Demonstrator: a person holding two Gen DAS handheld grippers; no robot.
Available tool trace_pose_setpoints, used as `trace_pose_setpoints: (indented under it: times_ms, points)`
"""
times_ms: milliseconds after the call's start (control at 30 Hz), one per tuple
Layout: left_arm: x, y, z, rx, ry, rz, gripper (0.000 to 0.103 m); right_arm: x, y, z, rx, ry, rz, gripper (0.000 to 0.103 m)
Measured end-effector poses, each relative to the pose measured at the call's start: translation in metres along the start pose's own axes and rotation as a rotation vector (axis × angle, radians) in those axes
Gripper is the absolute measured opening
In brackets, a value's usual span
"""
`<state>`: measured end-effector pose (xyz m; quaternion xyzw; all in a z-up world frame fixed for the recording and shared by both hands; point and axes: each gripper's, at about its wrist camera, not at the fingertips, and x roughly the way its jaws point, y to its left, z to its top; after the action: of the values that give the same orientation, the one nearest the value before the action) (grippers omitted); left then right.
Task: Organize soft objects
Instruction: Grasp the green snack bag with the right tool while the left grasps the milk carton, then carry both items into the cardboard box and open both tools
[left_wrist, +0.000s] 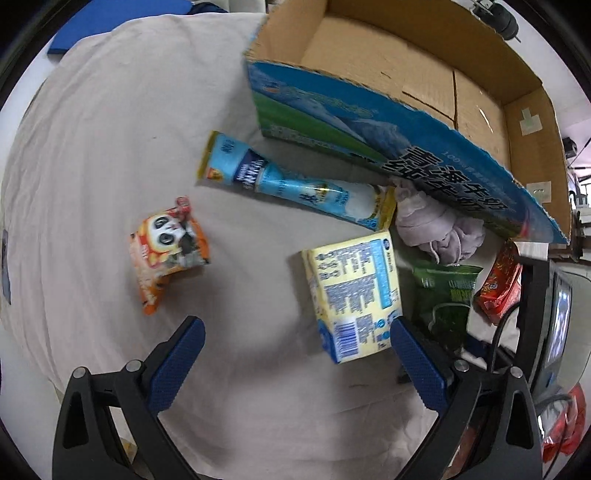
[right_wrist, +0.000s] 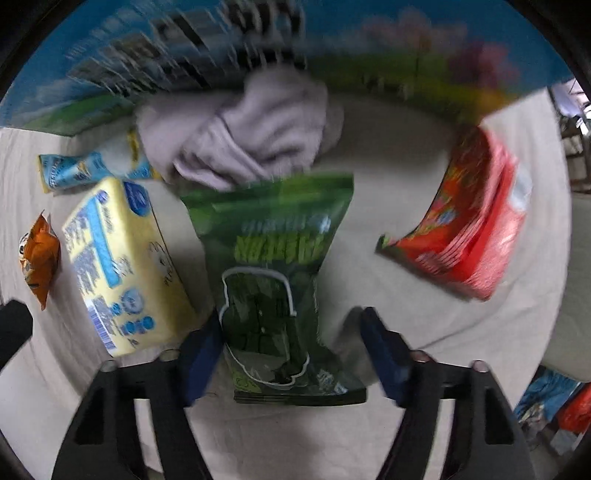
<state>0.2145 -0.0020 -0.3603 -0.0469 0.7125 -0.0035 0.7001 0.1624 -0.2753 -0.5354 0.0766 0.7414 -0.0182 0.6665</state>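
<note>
1. A cloth-covered counter (left_wrist: 110, 147) carries a scatter of soft packets beside an open cardboard box (left_wrist: 406, 74), whose printed blue-and-green side faces the packets.
2. The left gripper (left_wrist: 295, 347) hangs over bare cloth with its blue jaws spread wide, holding nothing; the yellow tissue pack (left_wrist: 354, 291) lies just beside its right jaw.
3. The right gripper (right_wrist: 291, 332) has its jaws spread on either side of the green snack bag (right_wrist: 273, 266), which lies flat on the cloth between them; motion blur leaves it unclear whether the left jaw touches the bag, while the right jaw stands clear of it.
4. A crumpled lilac cloth (right_wrist: 251, 129) sits against the box's printed wall, touching the top edge of the green snack bag.
5. A long blue-and-white packet (left_wrist: 295, 181) lies along the foot of the box, its end beside the lilac cloth.
6. An orange panda packet (left_wrist: 166, 247) rests apart from the others, on the far left of the group.
7. A red snack bag (right_wrist: 469, 221) lies to the right of the green one, well apart from it.
</note>
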Motion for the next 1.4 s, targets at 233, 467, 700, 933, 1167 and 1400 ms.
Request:
trace_pose_setpoints:
  times_ms: [233,467,700,933,1167,1400]
  points:
    - [0.038,-0.039,0.011,0.058,0.076,0.022,0.102,0.005,-0.029,-0.015,-0.006,0.037,-0.003,0.053]
    - [0.089,-0.059,0.013,0.095,0.173,0.114,0.103,0.014,-0.043,-0.012,-0.002,0.061,0.023,0.069]
    - [0.11,-0.054,0.003,0.031,0.212,0.06,0.103,0.012,-0.056,0.002,0.005,0.054,0.016,0.079]
    - [0.117,-0.047,0.02,0.0,0.255,0.047,0.103,-0.005,-0.046,-0.001,-0.025,0.028,-0.013,0.079]
    - [0.099,-0.049,-0.004,0.026,0.122,0.059,0.061,-0.035,-0.018,-0.001,-0.064,0.002,-0.027,0.079]
    - [0.087,-0.063,-0.035,0.076,0.06,0.095,0.061,-0.037,0.0,-0.011,-0.057,0.013,-0.038,0.045]
